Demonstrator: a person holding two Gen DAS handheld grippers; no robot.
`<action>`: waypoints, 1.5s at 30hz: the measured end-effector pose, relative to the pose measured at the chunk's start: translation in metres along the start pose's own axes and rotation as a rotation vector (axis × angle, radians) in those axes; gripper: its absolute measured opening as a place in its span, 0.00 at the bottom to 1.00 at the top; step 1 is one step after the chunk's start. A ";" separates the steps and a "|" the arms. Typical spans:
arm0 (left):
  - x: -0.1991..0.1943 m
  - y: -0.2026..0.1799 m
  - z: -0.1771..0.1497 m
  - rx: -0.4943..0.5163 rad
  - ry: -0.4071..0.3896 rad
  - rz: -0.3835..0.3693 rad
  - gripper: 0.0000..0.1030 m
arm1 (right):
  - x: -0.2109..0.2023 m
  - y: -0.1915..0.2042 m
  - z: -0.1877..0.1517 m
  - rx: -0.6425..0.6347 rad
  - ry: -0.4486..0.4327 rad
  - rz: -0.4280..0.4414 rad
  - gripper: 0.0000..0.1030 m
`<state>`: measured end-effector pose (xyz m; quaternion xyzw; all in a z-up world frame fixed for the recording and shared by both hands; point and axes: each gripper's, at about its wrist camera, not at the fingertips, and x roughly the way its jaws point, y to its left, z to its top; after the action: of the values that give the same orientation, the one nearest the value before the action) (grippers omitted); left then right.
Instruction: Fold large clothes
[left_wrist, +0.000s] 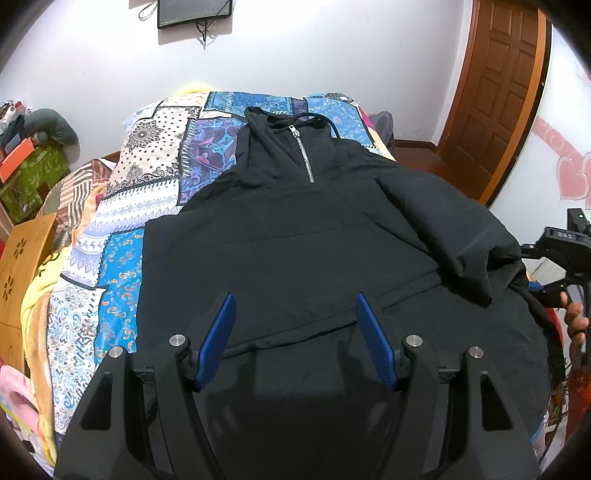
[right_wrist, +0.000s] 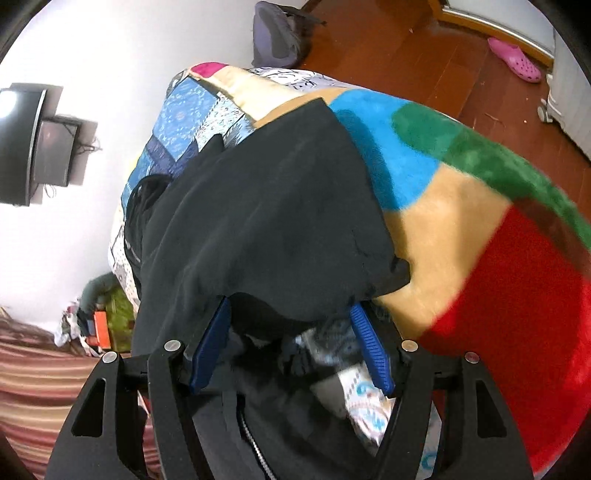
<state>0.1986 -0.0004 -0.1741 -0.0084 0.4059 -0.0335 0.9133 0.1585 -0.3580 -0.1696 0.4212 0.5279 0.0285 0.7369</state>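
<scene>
Both grippers have their blue fingers spread wide: the left gripper (left_wrist: 295, 332) hovers over the hem of the black hoodie (left_wrist: 295, 229) and holds nothing, while the right gripper (right_wrist: 290, 332) has a sleeve edge draped between its fingers, not pinched. Farther away, the hoodie lies front up on the patterned bedspread (left_wrist: 147, 192), its zipper (left_wrist: 303, 151) toward the white wall (left_wrist: 332, 55).

bed (left_wrist: 122, 236) under patchwork cover; black hoodie (left_wrist: 295, 236) spread flat on cover.

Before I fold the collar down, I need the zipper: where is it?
In the left wrist view, the zipper runs down the black hoodie's neck, top centre, below the drawstring.
</scene>
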 end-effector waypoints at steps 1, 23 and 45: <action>0.000 0.000 0.000 0.000 0.000 -0.001 0.64 | 0.000 0.002 0.003 -0.003 -0.011 -0.005 0.61; -0.029 0.039 -0.001 -0.084 -0.079 -0.004 0.64 | -0.037 0.172 -0.038 -0.563 -0.206 0.066 0.07; -0.052 0.124 -0.035 -0.248 -0.075 0.104 0.64 | 0.149 0.269 -0.204 -1.051 0.367 -0.061 0.16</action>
<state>0.1445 0.1271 -0.1641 -0.1015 0.3724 0.0644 0.9203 0.1688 0.0079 -0.1247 -0.0302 0.5743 0.3394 0.7444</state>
